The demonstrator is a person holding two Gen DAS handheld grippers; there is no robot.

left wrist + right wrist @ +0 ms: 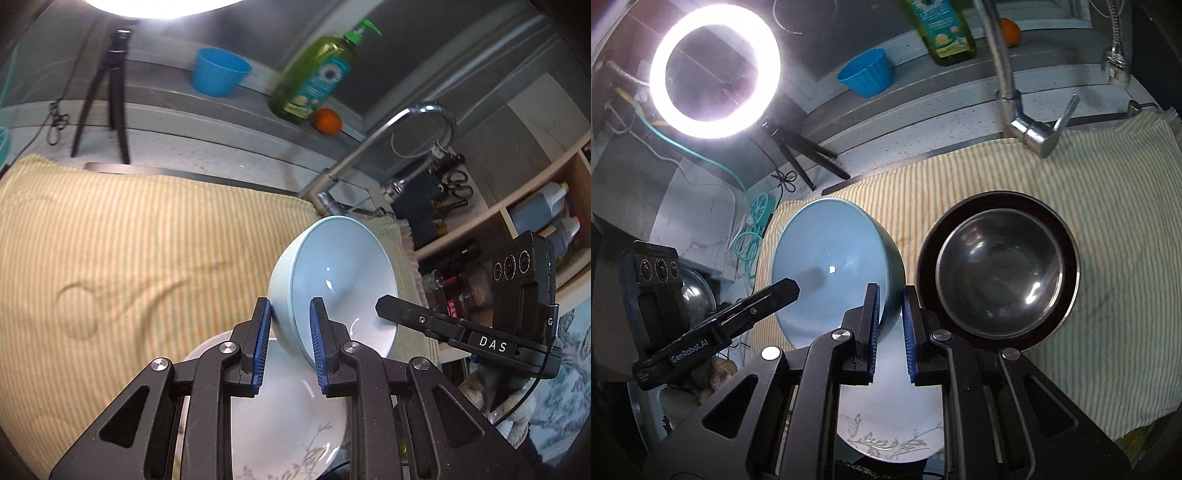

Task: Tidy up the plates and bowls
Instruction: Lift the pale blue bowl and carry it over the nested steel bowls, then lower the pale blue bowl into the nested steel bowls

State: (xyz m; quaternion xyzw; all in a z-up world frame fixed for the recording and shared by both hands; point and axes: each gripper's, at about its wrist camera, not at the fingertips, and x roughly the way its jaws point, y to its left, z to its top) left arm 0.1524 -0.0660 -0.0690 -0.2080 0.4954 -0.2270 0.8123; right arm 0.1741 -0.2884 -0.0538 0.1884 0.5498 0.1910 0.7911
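Where the yellow-and-white striped cloth (1071, 229) covers the worktop, its weave is soft and ribbed, with shallow creases across the surface. The pale blue bowl (827, 266) is glazed ceramic, smooth and glossy, round with a deep curved wall; it is tilted steeply on edge above the cloth, its hollow turned toward the right wrist camera. Below it lies a white plate (886, 435), glossy, with a grey leaf-sprig pattern near the rim. To the right on the cloth rests a dark round dish (1067, 236) with a brushed steel bowl (997, 273) seated inside it, its metal dull with bright glints.

The left hand-held gripper (291, 332) has its ribbed blue pads (260, 343) drawn narrow across the blue bowl's wall, one pad on the outer face, the other inside. The right hand-held gripper (890, 325) grips the opposite part of the same rim in like fashion, its jaws close together with the wall between them. The bowl therefore hangs between the two tools, directly ahead of each set of fingers. Both tools are black, angular, with round steel pivot pins.

Behind the cloth a speckled grey ledge carries a fluted blue plastic cup (866, 74), a green soap bottle (314, 74) with a pump, and an orange (327, 120). A chrome tap (1030, 129) rises at the rear. A lit ring lamp (714, 70) stands on a small black tripod (801, 151).
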